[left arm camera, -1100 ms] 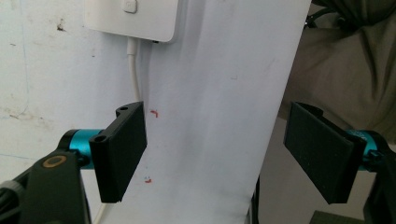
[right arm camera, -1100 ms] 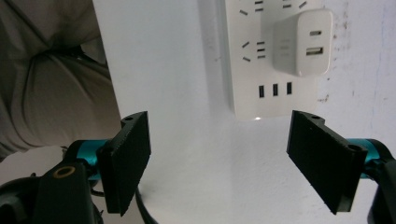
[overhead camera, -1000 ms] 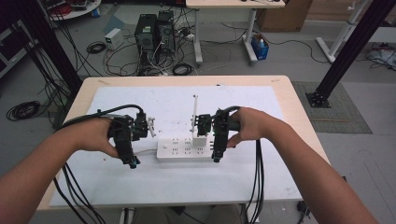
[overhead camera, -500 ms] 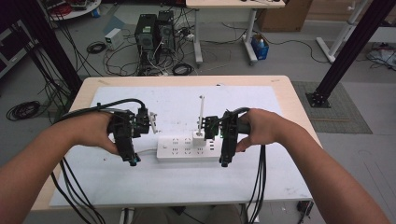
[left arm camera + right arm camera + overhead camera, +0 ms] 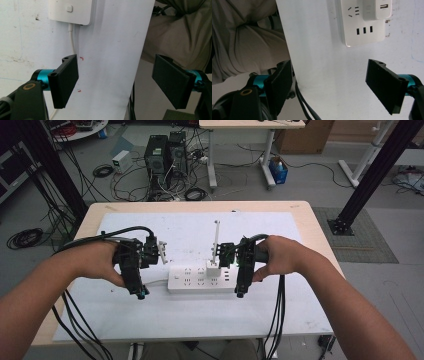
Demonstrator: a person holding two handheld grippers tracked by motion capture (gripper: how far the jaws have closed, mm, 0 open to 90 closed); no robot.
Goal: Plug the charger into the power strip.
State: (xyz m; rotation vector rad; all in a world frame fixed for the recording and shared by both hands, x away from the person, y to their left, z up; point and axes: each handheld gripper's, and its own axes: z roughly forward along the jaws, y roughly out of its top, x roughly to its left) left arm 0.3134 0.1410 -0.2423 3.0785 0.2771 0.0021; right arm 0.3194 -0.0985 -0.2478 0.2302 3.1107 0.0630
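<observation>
High view: the power strip (image 5: 202, 279) lies mid-surface, a white plug (image 5: 213, 268) seated in it, between the left gripper (image 5: 140, 292) and the right gripper (image 5: 240, 292). Judged step — positioning before a grasp.

Left gripper view: fingers (image 5: 64, 80) released, empty; the strip's switch (image 5: 69, 9) visible.

Right gripper view: fingers (image 5: 384, 83) released; next move — close in on the plug.

right gripper (image 5: 240, 292) drawn back toward the power strip's (image 5: 202, 278) right end, white plug (image 5: 213, 268) now seated in it
</observation>
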